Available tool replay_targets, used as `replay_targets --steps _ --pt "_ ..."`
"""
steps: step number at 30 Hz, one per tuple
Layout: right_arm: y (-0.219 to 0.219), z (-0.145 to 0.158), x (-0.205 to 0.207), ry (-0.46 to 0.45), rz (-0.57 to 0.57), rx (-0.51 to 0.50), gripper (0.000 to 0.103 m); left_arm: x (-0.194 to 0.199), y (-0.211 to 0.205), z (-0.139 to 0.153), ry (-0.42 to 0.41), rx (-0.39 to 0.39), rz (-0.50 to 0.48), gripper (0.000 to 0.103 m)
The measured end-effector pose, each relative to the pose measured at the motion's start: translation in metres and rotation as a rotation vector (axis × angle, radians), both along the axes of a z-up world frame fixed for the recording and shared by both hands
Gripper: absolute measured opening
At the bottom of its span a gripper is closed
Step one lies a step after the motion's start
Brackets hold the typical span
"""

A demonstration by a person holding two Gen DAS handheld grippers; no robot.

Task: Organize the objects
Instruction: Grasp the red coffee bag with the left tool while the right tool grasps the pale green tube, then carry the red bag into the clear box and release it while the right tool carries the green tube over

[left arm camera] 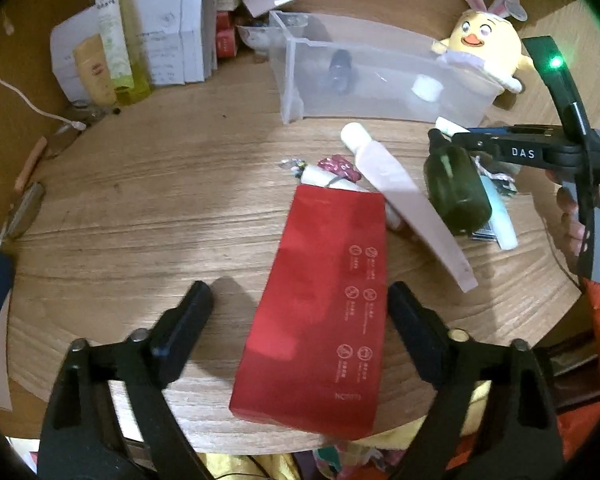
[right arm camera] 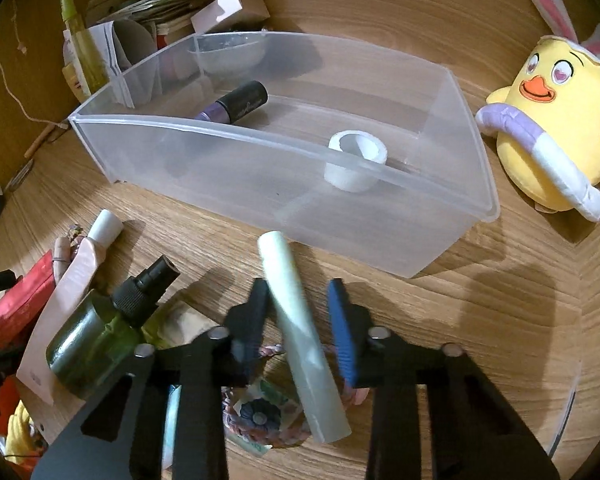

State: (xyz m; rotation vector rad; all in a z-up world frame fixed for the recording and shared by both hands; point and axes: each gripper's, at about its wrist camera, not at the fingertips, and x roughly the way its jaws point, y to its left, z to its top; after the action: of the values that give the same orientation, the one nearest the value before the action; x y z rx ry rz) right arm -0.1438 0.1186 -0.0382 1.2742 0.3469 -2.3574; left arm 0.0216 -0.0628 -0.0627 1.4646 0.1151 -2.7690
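Observation:
A clear plastic bin (right arm camera: pixel 440 236) (left arm camera: pixel 296 80) stands on the wooden table and holds a dark purple bottle (right arm camera: pixel 236 104) and a white tape roll (right arm camera: pixel 356 160). My right gripper (right arm camera: pixel 298 304) is open with its jaws on either side of a pale green tube (right arm camera: pixel 304 340), not pressing it. A dark green spray bottle (right arm camera: pixel 100 332) (left arm camera: pixel 456 188) and a pink tube (left arm camera: pixel 404 196) lie just left of it. My left gripper (left arm camera: pixel 300 308) is open around a red box (left arm camera: pixel 324 300), its fingers clear of the sides.
A yellow plush chick (right arm camera: pixel 560 120) (left arm camera: pixel 488 40) sits right of the bin. Boxes, bottles and papers (left arm camera: pixel 140 48) crowd the far left corner. A white cable (left arm camera: pixel 20 96) runs along the left wall. Small trinkets (right arm camera: pixel 260 416) lie under the right gripper.

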Motion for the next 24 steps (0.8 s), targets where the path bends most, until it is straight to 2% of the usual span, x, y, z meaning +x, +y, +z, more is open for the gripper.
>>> replay_targets --steps 4,9,17,21,24 --pt "0.001 0.003 0.004 0.031 -0.011 -0.001 0.018 0.005 0.001 0.002 0.022 -0.014 0.007 0.054" --pt "0.005 0.007 0.009 0.062 -0.018 -0.013 0.015 0.007 -0.005 0.005 0.035 0.007 0.036 0.054" --pt "0.017 0.022 0.020 0.114 -0.037 -0.050 0.014 0.009 -0.013 0.036 0.138 -0.015 0.066 0.054" --pt "0.024 0.030 0.025 0.104 -0.031 -0.116 0.014 0.000 -0.018 0.050 0.190 0.021 0.089 0.054" --pt "0.025 0.039 0.029 0.136 -0.038 -0.127 0.014 -0.009 -0.019 0.057 0.220 0.061 0.099 0.054"
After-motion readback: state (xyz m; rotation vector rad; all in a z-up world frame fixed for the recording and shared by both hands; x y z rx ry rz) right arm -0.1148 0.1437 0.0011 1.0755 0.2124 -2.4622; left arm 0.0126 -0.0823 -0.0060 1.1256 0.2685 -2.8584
